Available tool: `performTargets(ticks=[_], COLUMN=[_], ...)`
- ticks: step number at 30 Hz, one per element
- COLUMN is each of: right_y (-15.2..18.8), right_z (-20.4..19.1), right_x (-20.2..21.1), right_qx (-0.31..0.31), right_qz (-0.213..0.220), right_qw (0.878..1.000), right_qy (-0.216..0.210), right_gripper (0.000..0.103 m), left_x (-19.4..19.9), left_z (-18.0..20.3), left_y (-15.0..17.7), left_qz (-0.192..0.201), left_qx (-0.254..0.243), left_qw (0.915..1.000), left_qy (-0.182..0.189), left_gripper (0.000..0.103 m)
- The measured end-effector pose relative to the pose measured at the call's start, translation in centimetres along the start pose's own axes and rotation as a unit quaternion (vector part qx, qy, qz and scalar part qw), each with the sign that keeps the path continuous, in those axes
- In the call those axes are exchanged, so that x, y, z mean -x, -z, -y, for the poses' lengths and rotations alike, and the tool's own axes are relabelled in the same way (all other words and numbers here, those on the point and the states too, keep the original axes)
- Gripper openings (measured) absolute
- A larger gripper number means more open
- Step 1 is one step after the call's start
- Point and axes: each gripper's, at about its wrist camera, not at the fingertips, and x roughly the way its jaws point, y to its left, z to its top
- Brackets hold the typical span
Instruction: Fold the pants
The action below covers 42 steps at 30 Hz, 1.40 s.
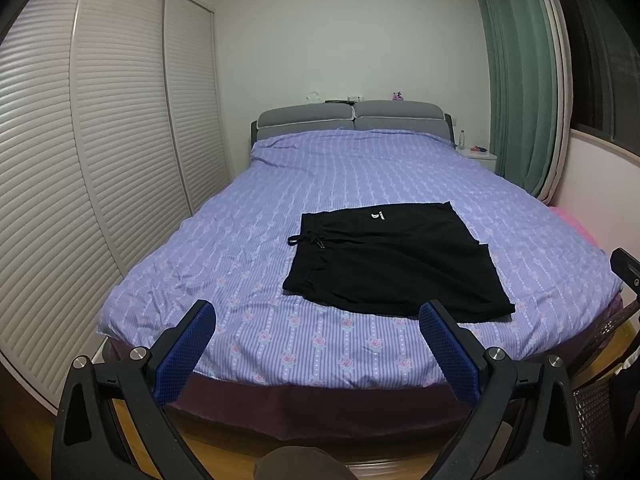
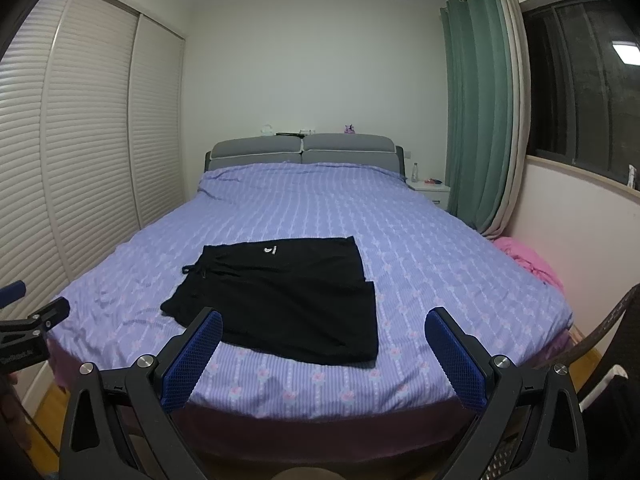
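Note:
Black shorts (image 1: 396,258) (image 2: 280,300) with a drawstring at the left and a small white logo lie flat on the purple bedspread (image 1: 340,176) (image 2: 400,232), waistband to the left. My left gripper (image 1: 318,310) hangs open over the foot of the bed, short of the shorts' near edge, nothing between its blue pads. In the right wrist view my right gripper (image 2: 324,318) is open too, its left fingertip (image 2: 208,320) overlapping the shorts' near edge in view. The left gripper also shows at that view's left edge (image 2: 36,320), and the right gripper at the left wrist view's right edge (image 1: 626,268).
A louvred wardrobe (image 1: 100,160) runs along the left of the bed. Green curtains (image 2: 476,120) and a window stand at the right, with a white nightstand (image 2: 432,190) and bottle beside the headboard (image 1: 352,118). A pink cloth (image 2: 528,260) lies at the bed's right; a wicker chair (image 2: 600,332) stands near right.

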Motion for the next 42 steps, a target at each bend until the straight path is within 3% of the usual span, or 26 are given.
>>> performTargets(ticks=[42], right_y=[-0.05], right_z=[-0.10], right_x=[0.00], right_qx=[-0.002], right_qz=[-0.004], right_qw=[1.000], right_qy=[0.001], right_gripper=[0.102], left_x=[0.61], left_z=[-0.16], left_y=[0.14], left_qz=[0.009], left_qx=[0.000], left_qw=[1.0000], left_qy=[0.000], left_gripper=[0.103])
